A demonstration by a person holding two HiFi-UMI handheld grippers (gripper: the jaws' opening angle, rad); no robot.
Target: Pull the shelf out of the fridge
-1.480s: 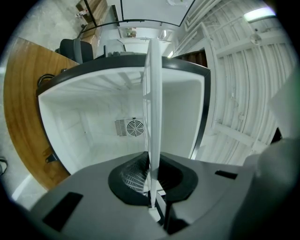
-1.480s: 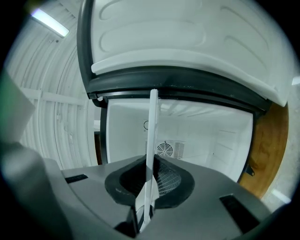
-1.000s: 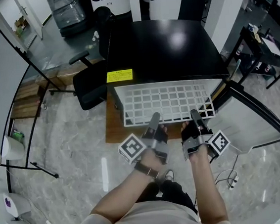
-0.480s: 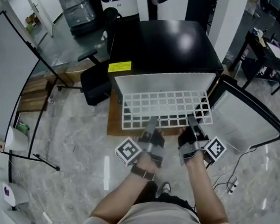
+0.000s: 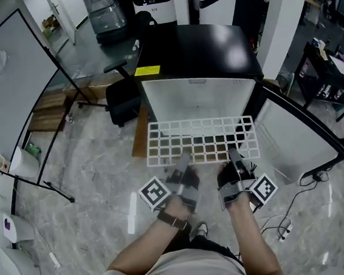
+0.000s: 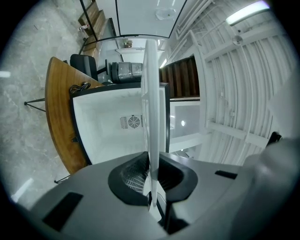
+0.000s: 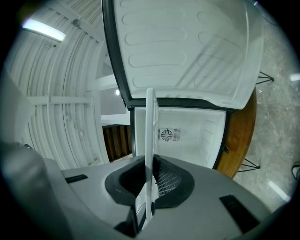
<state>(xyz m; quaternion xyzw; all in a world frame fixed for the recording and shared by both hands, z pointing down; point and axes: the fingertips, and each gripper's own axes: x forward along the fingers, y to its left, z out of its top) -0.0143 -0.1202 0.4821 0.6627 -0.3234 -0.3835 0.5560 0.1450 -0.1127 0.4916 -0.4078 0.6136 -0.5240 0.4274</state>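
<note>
Head view: a white wire-grid shelf (image 5: 201,138) hangs level in front of the small black fridge (image 5: 193,46), fully clear of its open white cavity. The left gripper (image 5: 183,161) and right gripper (image 5: 232,155) each clamp its near edge, sharing the weight to keep it flat.
</note>
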